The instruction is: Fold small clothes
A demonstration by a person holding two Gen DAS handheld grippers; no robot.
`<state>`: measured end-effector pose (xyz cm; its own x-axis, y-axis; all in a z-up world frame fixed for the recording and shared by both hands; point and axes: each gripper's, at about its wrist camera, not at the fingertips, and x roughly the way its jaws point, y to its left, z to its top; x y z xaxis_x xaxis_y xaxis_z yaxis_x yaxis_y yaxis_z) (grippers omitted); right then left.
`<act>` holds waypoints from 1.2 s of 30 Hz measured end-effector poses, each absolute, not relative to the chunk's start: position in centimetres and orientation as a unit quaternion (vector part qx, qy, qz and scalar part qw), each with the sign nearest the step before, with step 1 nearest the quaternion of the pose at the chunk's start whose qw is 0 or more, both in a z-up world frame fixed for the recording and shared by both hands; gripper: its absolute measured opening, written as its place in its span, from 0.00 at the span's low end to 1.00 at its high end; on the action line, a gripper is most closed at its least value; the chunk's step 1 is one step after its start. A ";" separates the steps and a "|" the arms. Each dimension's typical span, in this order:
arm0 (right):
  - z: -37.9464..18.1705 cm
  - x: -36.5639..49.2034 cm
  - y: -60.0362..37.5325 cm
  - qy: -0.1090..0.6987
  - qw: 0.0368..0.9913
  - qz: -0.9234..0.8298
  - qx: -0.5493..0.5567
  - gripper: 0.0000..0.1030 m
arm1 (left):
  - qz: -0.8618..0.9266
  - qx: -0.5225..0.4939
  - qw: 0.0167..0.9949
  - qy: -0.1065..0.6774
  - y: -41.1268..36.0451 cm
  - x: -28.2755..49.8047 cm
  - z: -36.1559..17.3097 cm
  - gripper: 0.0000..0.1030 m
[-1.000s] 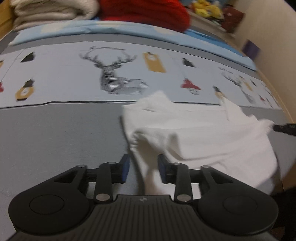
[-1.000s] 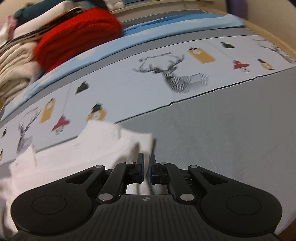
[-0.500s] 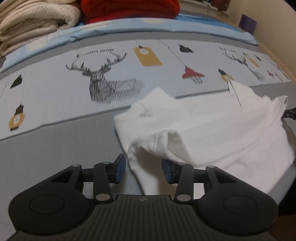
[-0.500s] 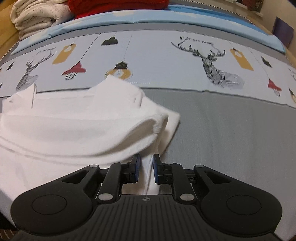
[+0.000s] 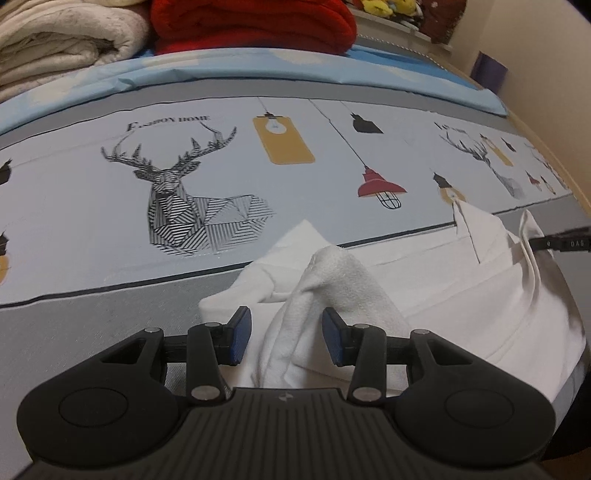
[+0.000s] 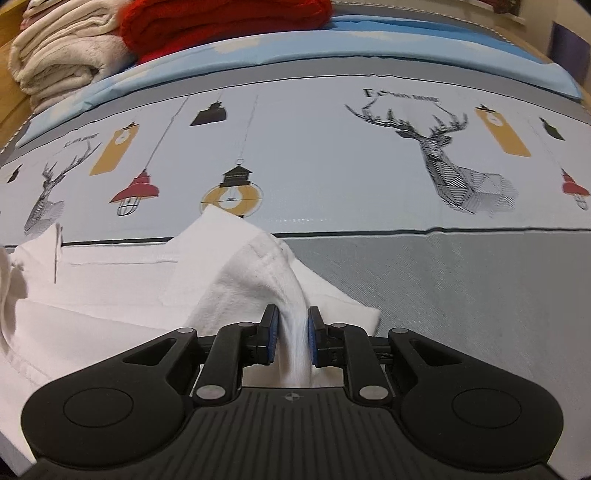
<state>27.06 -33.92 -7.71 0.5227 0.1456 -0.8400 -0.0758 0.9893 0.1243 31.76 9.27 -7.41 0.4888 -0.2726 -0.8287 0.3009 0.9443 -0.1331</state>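
- The white garment (image 5: pixel 461 295) lies on the grey band of a bedsheet (image 5: pixel 92 325), its far edge reaching the printed strip of deer and lamps.
- In the left wrist view the left gripper (image 5: pixel 287 332) stands with its blue-padded fingers (image 5: pixel 239 334) wide apart; a raised fold of the white cloth sits between them, and neither pad presses it.
- In the right wrist view the right gripper (image 6: pixel 289 338) has its fingers drawn narrow, with a bunched ridge of the garment (image 6: pixel 129 295) running between the blue pads; whether they truly pinch it I cannot tell, since a thin gap shows on each side.
- The rest of the cloth spreads flat to the left in that view, one corner poking out on the grey just right of the gripper.
- At the far end of the bed a red blanket (image 6: pixel 221 18) lies beside folded cream blankets (image 6: pixel 62 59).
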 end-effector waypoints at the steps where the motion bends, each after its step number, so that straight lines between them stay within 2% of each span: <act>1: -7.7 27.1 -33.9 0.483 0.872 0.069 0.035 0.17 | -0.168 0.020 0.863 0.476 9.1 31.9 -7.5 0.30; 2: -7.7 27.1 -33.9 0.482 0.872 0.075 0.033 0.16 | -0.174 0.022 0.862 0.475 9.1 31.9 -7.6 0.09; 3: -7.6 27.2 -33.9 0.479 0.874 0.079 0.030 0.13 | -0.180 0.024 0.863 0.472 9.2 32.0 -7.6 0.09; 4: -7.4 27.1 -34.0 0.473 0.877 0.083 0.030 0.03 | -0.178 0.025 0.867 0.465 9.4 32.0 -7.3 0.09; 8: -6.3 27.6 -36.4 0.435 0.891 0.048 0.121 0.03 | -0.129 -0.057 0.889 0.436 12.6 32.8 -6.0 0.06; 11: -6.8 28.0 -37.7 0.435 0.886 -0.008 0.162 0.03 | -0.075 -0.111 0.880 0.455 14.8 33.7 -6.7 0.06; 14: -7.2 28.2 -37.1 0.444 0.883 -0.012 0.153 0.03 | -0.066 -0.094 0.872 0.476 14.5 33.9 -7.6 0.05; 20: -5.8 28.0 -36.4 0.394 0.905 -0.030 0.157 0.03 | -0.034 -0.098 0.896 0.432 15.0 33.8 -6.4 0.00; 22: -5.8 28.4 -36.4 0.395 0.904 -0.044 0.158 0.08 | -0.024 -0.114 0.893 0.436 15.5 34.0 -6.4 0.00; 25: -6.4 28.3 -35.7 0.424 0.893 -0.039 0.146 0.12 | -0.069 -0.142 0.866 0.475 15.6 33.8 -7.1 0.08; 28: -6.3 27.2 -35.5 0.435 0.891 -0.040 0.126 0.20 | -0.104 -0.122 0.852 0.499 14.7 32.5 -7.3 0.22; 29: -6.3 26.8 -35.8 0.439 0.888 -0.038 0.131 0.20 | -0.115 -0.120 0.844 0.510 14.5 32.1 -7.4 0.30; 30: -6.3 26.1 -36.2 0.447 0.883 -0.037 0.139 0.20 | -0.126 -0.121 0.835 0.522 14.3 31.6 -7.6 0.33; 36: -5.9 21.1 -36.2 0.489 0.859 0.017 0.149 0.21 | -0.157 -0.086 0.800 0.572 13.8 28.0 -9.0 0.32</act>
